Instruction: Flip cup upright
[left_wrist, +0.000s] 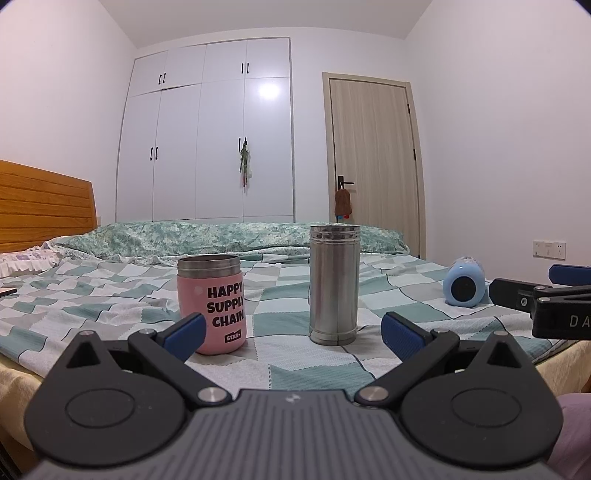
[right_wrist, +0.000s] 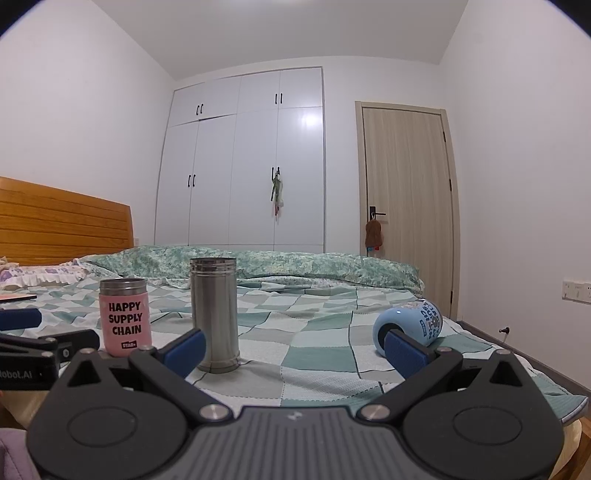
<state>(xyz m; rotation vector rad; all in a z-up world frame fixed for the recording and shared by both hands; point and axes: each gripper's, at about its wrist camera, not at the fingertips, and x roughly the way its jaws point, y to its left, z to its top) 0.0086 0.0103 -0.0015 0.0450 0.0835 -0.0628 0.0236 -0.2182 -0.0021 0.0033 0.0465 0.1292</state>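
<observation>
Bed (left_wrist: 314, 369) w/ a green-and-white checked cover fills the lower half of both views; wooden headboard (left_wrist: 40, 206) off to my left. Behind it a white wardrobe (left_wrist: 207, 136) and a pale wood door (left_wrist: 373, 162), shut.

My left claw (left_wrist: 293, 330) sits low at the near bed edge, jaws spread wide, nothing between them. My right claw (right_wrist: 295, 347) is the same: wide apart, nothing held. Part of the right claw shows at the right edge of the left wrist view, beside the blue cup.

Three cups on the cover. Tall steel cup (left_wrist: 334, 284) stands upright approx. ahead of the left claw, just inside its right finger (left_wrist: 402, 334). Pink cup (left_wrist: 212, 302) reading HAPPY SUPPLY CHAIN stands upright just behind the left finger.

The light blue cup (right_wrist: 406, 328) lies on its side near the right edge of the bed, dark round end facing me. In the right wrist view it sits just behind my right finger (right_wrist: 404, 354), which overlaps its lower edge; can't tell if they touch. It's well apart from the left claw.
</observation>
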